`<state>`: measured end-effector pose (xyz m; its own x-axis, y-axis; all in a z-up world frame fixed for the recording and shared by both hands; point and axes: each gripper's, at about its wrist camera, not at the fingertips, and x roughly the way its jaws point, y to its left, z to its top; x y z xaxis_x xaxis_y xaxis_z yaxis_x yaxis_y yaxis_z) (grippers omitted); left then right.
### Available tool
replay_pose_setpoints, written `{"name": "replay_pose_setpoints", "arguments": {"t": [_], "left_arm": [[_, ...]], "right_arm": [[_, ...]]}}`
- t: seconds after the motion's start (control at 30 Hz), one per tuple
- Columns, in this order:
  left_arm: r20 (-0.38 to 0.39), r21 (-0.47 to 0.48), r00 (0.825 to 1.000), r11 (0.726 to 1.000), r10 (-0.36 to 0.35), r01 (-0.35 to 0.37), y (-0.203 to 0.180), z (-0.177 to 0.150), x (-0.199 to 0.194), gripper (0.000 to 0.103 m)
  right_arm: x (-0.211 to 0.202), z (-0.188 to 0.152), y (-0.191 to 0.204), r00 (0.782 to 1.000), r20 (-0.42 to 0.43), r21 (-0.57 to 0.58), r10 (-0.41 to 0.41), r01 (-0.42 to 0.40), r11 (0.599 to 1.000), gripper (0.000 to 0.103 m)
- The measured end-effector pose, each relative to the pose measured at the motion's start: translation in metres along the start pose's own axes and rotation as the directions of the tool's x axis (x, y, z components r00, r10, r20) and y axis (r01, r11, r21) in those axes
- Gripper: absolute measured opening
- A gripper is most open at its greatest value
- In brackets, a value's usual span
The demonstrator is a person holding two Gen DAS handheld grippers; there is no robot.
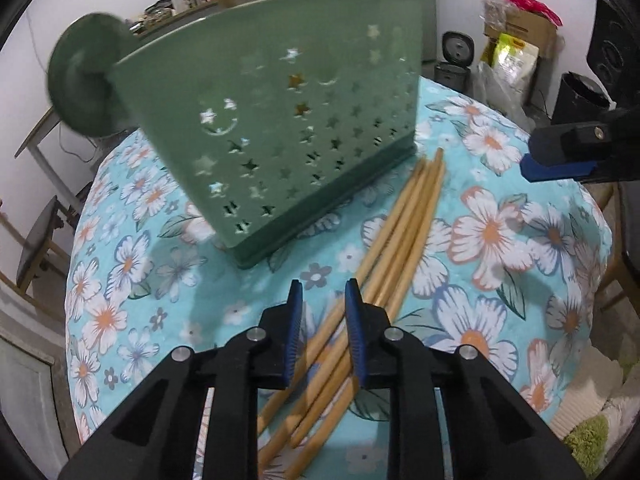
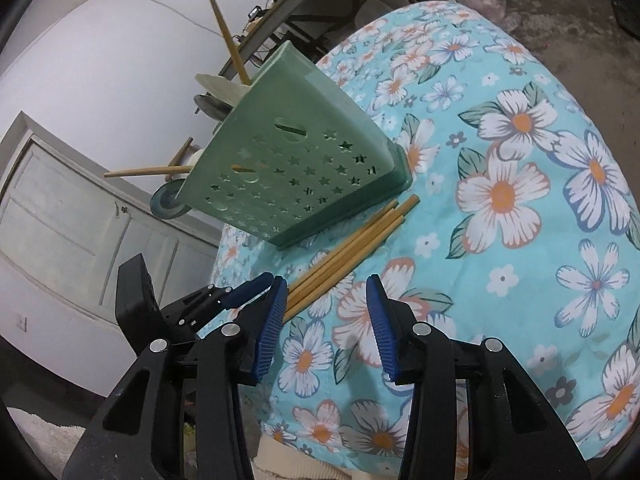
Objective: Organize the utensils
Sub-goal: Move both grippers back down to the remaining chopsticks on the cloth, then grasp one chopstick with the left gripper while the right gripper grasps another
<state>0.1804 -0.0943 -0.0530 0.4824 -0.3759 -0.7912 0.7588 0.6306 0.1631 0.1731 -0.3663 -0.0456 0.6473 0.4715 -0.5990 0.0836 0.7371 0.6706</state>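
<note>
Chopsticks (image 1: pixel 404 224) lie bundled on the floral surface (image 1: pixel 520 280), just beside the green holder (image 1: pixel 280 128). Left gripper (image 1: pixel 322 312) jaws narrow, straddling chopsticks, contact unclear. Right gripper (image 2: pixel 328 320) jaws half-wide, empty.

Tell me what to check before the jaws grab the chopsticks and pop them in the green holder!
1. Loose chopsticks lie bundled on the tablecloth: ok.
2. Left gripper over the bundle, jaws around some sticks: ok.
3. Just one chopstick between them: not ok, several.
4. Pads pressing the wood: cannot tell.
5. Right gripper empty, beside the bundle: ok.
6. Green holder standing, already holding utensils: ok.
</note>
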Motion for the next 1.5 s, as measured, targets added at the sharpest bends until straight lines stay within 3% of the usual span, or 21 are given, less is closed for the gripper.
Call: {"name": "replay_pose_setpoints", "arguments": {"t": [0.4,0.67,0.9,1.1,1.27,1.5], "left_arm": [[-0.053,0.053,0.998,0.998,-0.016,0.019,-0.01,0.012,0.024,0.019],[-0.059,-0.052,0.997,0.998,-0.049,0.046,-0.003,0.015,0.026,0.018],[-0.078,-0.186,0.977,0.965,-0.2,0.183,-0.001,0.006,0.014,0.011],[-0.054,-0.222,0.973,0.953,-0.223,0.206,0.003,0.001,0.008,0.011],[-0.05,-0.203,0.98,0.963,-0.192,0.178,0.005,-0.006,0.003,0.011],[-0.052,-0.224,0.98,0.958,-0.194,0.178,0.006,-0.01,0.002,0.011]], "right_arm": [[0.0,-0.002,-0.009,1.0,-0.01,0.034,0.022,-0.021,0.999,0.04],[0.006,-0.003,-0.015,0.999,-0.026,0.072,0.035,-0.033,0.997,0.032],[0.01,-0.005,-0.022,0.999,-0.038,0.104,0.032,-0.028,0.994,0.03],[0.021,-0.002,-0.032,0.998,-0.056,0.175,0.022,-0.011,0.984,0.024],[0.038,0.003,-0.044,0.997,-0.074,0.261,0.009,0.01,0.965,0.023],[0.046,0.004,-0.053,0.998,-0.063,0.291,-0.014,0.032,0.956,0.01]]}}
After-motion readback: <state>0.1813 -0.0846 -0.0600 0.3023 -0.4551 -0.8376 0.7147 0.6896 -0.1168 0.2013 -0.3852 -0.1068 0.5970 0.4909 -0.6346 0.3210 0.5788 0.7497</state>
